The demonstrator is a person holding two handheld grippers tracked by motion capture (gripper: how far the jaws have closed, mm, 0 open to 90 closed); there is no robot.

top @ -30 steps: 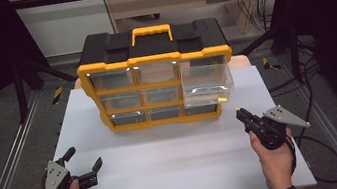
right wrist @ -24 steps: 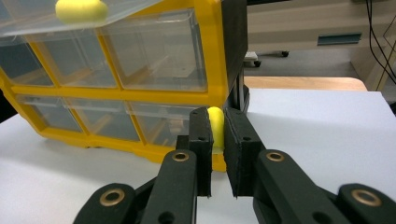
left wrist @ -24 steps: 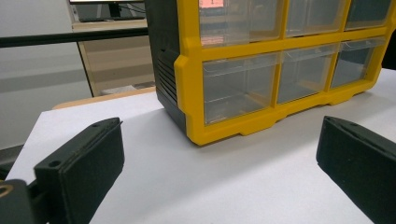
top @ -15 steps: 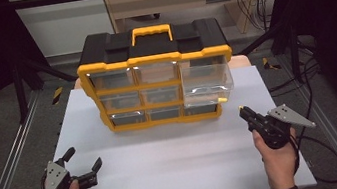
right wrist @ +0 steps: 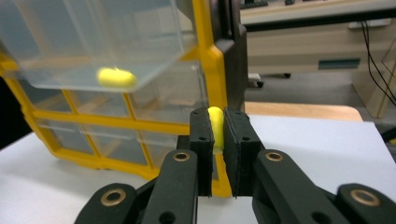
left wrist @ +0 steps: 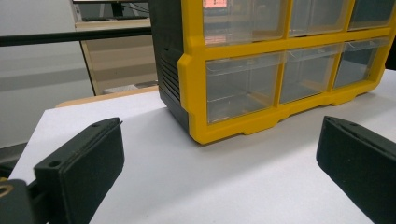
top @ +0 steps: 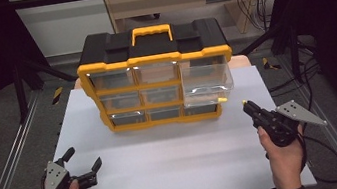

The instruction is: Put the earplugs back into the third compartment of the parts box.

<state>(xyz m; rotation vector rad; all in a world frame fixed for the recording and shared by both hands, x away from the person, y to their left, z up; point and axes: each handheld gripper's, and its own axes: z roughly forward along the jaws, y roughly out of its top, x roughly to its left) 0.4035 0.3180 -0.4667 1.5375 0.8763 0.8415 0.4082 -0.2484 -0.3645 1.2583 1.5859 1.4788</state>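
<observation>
Grippers barely shifted since earlier: we see right gripper (top: pixel 246 104) clamped on a yellow piece (right wrist: pixel 215 122) beside the organizer (top: pixel 157 83)'s pulled-out drawer (top: pixel 207 84); left gripper (top: pixel 83 161) rests spread apart.

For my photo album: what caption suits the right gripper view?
Right gripper pinching a small yellow piece before an open clear drawer.

A lab or workshop test bay — black metal framing (top: pixel 19 91), floor rails (top: pixel 10 163), loose cables (top: pixel 255 10) beyond a white worktable (top: pixel 177 164).
</observation>
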